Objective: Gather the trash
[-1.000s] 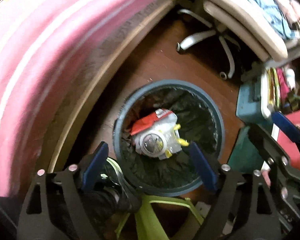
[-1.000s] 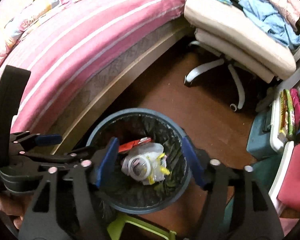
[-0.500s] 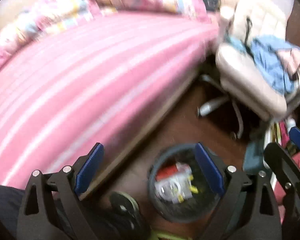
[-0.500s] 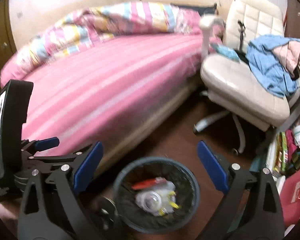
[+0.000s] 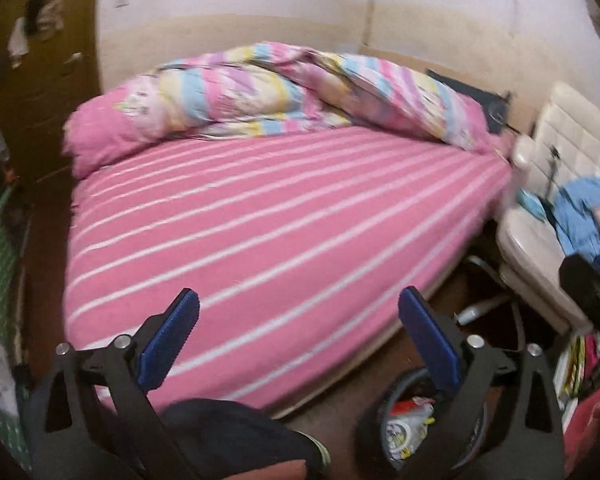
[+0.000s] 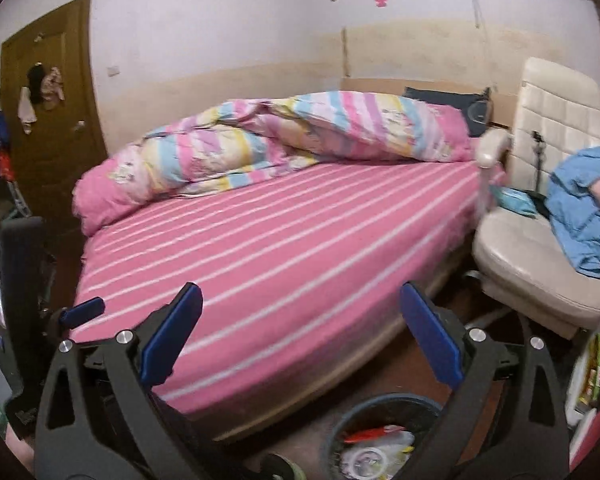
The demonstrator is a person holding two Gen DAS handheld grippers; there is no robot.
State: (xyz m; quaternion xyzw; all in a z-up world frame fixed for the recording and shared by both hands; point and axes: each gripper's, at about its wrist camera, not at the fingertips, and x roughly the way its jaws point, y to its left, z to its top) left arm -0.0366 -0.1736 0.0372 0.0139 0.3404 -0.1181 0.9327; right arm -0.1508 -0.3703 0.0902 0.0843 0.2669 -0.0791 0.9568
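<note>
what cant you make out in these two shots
- Trash bin: the bottom edge of the right wrist view cuts it off; in the left wrist view the left gripper arm covers part of it.
- Trash in the bin: blurred, items not identifiable.
- Floor beyond the bed: hidden by the mattress in both views.
- Office chair: cut off by the frame edge in both views.

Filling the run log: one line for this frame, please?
left tool: open, empty | right tool: open, empty | trash bin: on floor by bed, wrappers inside | both views face bed
</note>
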